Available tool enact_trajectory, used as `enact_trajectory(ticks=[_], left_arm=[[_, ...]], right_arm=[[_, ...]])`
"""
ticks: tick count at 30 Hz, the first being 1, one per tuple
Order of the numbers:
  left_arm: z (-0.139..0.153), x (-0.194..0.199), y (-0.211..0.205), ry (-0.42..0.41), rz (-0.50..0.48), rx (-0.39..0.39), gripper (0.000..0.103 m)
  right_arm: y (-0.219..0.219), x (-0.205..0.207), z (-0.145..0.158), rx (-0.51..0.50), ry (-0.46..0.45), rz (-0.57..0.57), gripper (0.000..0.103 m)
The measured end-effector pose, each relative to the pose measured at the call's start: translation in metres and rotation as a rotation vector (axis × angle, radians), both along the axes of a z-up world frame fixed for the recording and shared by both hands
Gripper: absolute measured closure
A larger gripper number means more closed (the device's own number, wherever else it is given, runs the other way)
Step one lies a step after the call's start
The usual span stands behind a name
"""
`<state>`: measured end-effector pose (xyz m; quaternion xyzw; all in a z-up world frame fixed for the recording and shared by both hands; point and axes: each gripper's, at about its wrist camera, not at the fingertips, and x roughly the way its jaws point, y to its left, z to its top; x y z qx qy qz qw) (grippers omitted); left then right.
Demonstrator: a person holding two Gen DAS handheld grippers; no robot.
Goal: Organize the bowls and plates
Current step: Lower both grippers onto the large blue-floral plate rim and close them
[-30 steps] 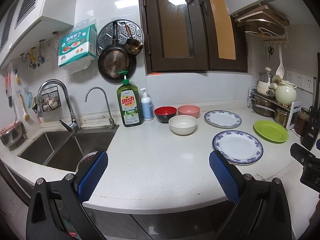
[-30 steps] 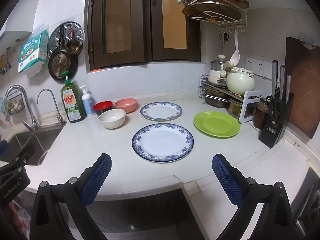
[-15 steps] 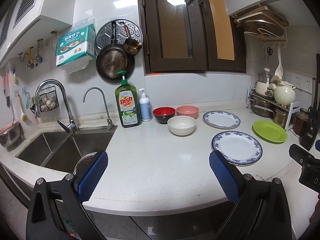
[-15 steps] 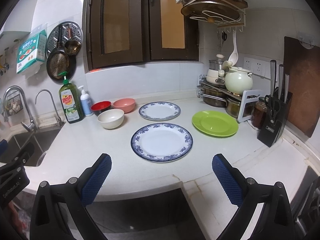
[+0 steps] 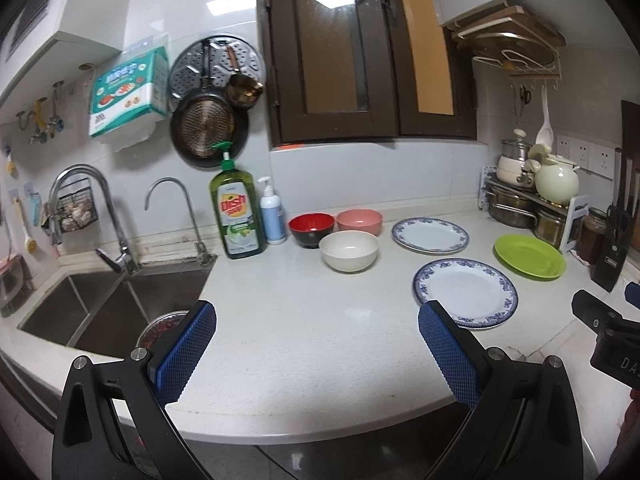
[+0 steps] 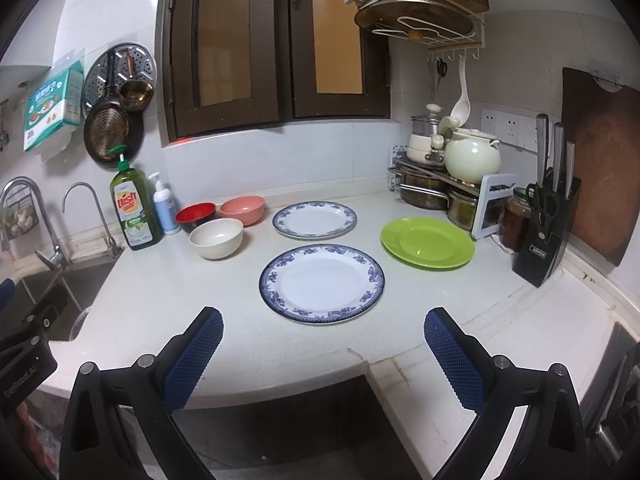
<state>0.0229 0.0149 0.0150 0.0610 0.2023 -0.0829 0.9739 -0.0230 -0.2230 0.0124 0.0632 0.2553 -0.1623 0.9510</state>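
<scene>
**Both claws spread and empty over the counter's front edge**

The left claw hangs with its blue pads spread wide, nothing between them, above the front of the white counter. The right claw is the same: pads far apart, empty, low over the counter edge and just short of the near plate.

That near plate, white with a blue flowered rim, lies flat straight ahead of the right claw. Behind it lies a second plate of the same pattern, apart from the first. To the right of both sits a green plate, close to the pot rack in the corner.

Left of the plates, three bowls cluster together: a cream bowl in front, a red bowl and a pink bowl side by side behind it, all upright. Beside the red bowl stand a small pump bottle and a tall green soap bottle, then the sink with its two taps, off the left claw's side.

At the far right a knife block stands before a brown cutting board leaning on the wall. A pan hangs on the tiles above the soap.
</scene>
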Motion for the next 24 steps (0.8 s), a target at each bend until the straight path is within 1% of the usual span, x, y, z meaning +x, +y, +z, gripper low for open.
enact_trajectory(ticks=[2,8,12,16,19,22,24], left_arm=[[-0.001,0.006,-0.007,-0.002,-0.007,0.013,0.0],[-0.011,0.042,-0.039,0.047,-0.052,0.032,0.0],[-0.021,0.077,-0.072,0.093,-0.077,0.051,0.002],[-0.031,0.11,-0.102,0.133,-0.088,0.064,0.003],[-0.042,0.136,-0.122,0.195,-0.083,0.068,0.006],[-0.055,0.156,-0.139,0.244,-0.087,0.068,0.008],[-0.065,0.172,-0.15,0.293,-0.1,0.077,0.012]], right_arm=[[-0.002,0.001,-0.002,0.011,0.005,-0.015,0.001],[-0.024,0.019,-0.011,0.043,0.04,-0.07,0.001],[-0.047,0.043,-0.022,0.06,0.061,-0.088,0.001],[-0.075,0.077,-0.034,0.091,0.09,-0.084,0.001],[-0.096,0.103,-0.044,0.109,0.112,-0.071,0.001],[-0.115,0.129,-0.057,0.12,0.16,-0.06,0.003],[-0.125,0.144,-0.065,0.128,0.187,-0.05,0.005]])
